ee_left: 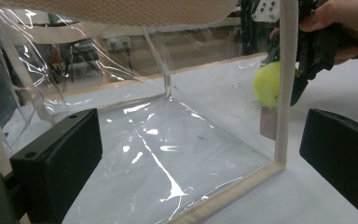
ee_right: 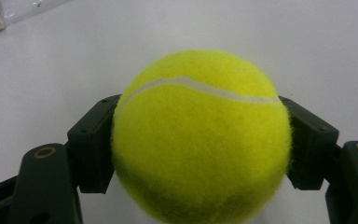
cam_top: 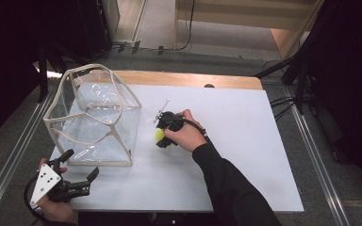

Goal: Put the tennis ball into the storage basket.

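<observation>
- The left claw [cam_top: 78, 170] is hovering by the desk's [cam_top: 245, 155] near-left corner, jaws spread wide.
- A clear plastic box [cam_top: 94, 117] is standing beyond it.
- The right claw [cam_top: 160, 136] is gripping a fuzzy yellow-green tennis ball [ee_right: 200, 140], white seam curving across, just beside the box.
</observation>
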Demonstrator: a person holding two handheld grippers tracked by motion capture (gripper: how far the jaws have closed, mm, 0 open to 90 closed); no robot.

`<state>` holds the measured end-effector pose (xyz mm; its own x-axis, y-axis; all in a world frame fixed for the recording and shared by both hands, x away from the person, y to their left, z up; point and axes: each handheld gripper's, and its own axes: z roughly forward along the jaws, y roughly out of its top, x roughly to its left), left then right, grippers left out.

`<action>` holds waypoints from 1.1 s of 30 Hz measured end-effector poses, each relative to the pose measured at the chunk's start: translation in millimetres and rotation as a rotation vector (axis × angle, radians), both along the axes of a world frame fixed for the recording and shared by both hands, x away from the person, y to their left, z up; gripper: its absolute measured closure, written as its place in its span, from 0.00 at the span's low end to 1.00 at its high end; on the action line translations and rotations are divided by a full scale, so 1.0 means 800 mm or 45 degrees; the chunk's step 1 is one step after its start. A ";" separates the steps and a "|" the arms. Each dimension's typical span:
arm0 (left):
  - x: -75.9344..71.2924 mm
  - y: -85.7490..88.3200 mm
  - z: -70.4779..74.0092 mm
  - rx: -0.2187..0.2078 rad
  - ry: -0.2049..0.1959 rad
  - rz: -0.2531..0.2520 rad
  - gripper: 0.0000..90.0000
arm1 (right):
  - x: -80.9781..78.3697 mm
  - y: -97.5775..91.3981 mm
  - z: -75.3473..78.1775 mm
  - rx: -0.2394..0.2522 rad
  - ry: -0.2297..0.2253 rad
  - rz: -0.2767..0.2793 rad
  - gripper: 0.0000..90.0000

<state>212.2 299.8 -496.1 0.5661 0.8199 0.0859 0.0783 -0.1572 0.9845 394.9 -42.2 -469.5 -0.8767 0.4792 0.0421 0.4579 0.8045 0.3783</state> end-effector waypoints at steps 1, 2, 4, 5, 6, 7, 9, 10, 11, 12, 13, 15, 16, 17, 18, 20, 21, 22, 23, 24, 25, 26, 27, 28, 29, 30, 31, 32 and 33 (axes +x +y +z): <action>0.000 0.000 0.000 -0.001 0.000 0.000 0.00 | 0.001 0.000 0.001 0.000 -0.003 0.008 0.26; 0.000 0.000 0.000 -0.007 0.000 0.000 0.00 | 0.002 0.000 0.001 0.002 -0.014 0.031 0.26; 0.000 0.000 0.000 -0.009 0.000 -0.003 0.00 | 0.001 0.002 0.003 0.004 0.001 0.019 0.26; 0.000 0.000 0.000 -0.007 0.002 -0.001 0.00 | 0.000 0.003 0.003 0.001 -0.002 0.021 0.26; 0.000 0.000 0.000 -0.007 0.001 -0.001 0.00 | 0.000 0.004 0.005 0.000 -0.003 0.019 0.26; 0.000 0.000 0.000 -0.006 0.001 0.000 0.00 | 0.001 0.005 0.006 0.006 -0.007 0.032 0.26; 0.000 0.000 0.000 -0.006 0.001 -0.001 0.00 | 0.000 0.007 0.009 0.007 -0.003 0.031 0.26; 0.000 0.000 0.000 -0.009 -0.001 -0.002 0.00 | 0.000 0.008 0.010 0.012 -0.009 0.036 0.26; 0.000 0.000 0.000 -0.009 0.000 -0.002 0.00 | 0.000 0.010 0.012 0.017 -0.008 0.036 0.26; 0.000 0.000 0.000 -0.009 0.001 -0.004 0.00 | 0.000 0.011 0.013 0.015 -0.012 0.057 0.26; 0.000 0.000 0.000 -0.007 0.001 -0.003 0.00 | 0.000 0.012 0.014 0.010 -0.011 0.062 0.26; 0.000 0.000 0.000 -0.006 0.002 -0.003 0.00 | 0.000 0.015 0.017 0.014 -0.007 0.062 0.26; 0.000 0.000 0.000 -0.007 0.003 -0.004 0.00 | 0.000 0.016 0.017 0.020 -0.012 0.074 0.26; 0.000 0.000 0.000 -0.006 0.003 -0.003 0.00 | 0.000 0.017 0.018 0.026 -0.009 0.080 0.26; 0.000 0.000 0.000 -0.009 0.000 -0.006 0.00 | 0.000 0.018 0.020 0.027 -0.008 0.081 0.26; 0.000 0.000 0.000 -0.008 0.001 -0.006 0.00 | -0.001 0.020 0.021 0.036 0.000 0.093 0.26; 0.000 0.000 0.000 -0.008 0.001 -0.005 0.00 | -0.002 0.022 0.022 0.039 0.001 0.095 0.26; 0.000 0.000 0.000 -0.006 0.003 -0.004 0.00 | -0.002 0.023 0.023 0.041 -0.002 0.101 0.26; 0.000 0.000 0.000 -0.006 0.003 -0.005 0.00 | -0.003 0.024 0.024 0.046 0.004 0.102 0.26; 0.000 0.000 0.000 -0.005 0.003 -0.006 0.00 | -0.003 0.025 0.025 0.055 -0.002 0.117 0.26; 0.000 0.000 0.000 -0.005 0.002 -0.007 0.00 | -0.005 0.027 0.026 0.063 0.007 0.111 0.26; 0.000 0.000 0.000 -0.006 0.000 -0.009 0.00 | -0.005 0.028 0.028 0.072 0.011 0.123 0.26; 0.000 0.000 0.000 -0.006 0.000 -0.009 0.00 | -0.007 0.029 0.030 0.070 0.008 0.122 0.26; 0.000 0.000 0.000 -0.004 0.002 -0.008 0.00 | -0.007 0.031 0.031 0.070 0.000 0.137 0.26; 0.000 0.000 0.000 -0.004 0.002 -0.008 0.00 | -0.007 0.032 0.033 0.071 0.003 0.153 0.26; 0.000 0.000 0.000 0.001 0.001 -0.008 0.00 | -0.009 0.034 0.035 0.076 0.006 0.150 0.26; 0.000 0.000 0.000 -0.001 0.001 -0.009 0.00 | -0.009 0.035 0.037 0.078 0.004 0.153 0.26; 0.000 0.000 0.000 0.000 0.001 -0.007 0.00 | -0.009 0.035 0.039 0.078 0.000 0.164 0.26; 0.000 0.000 0.000 0.001 0.001 -0.008 0.00 | -0.009 0.035 0.041 0.075 -0.003 0.167 0.26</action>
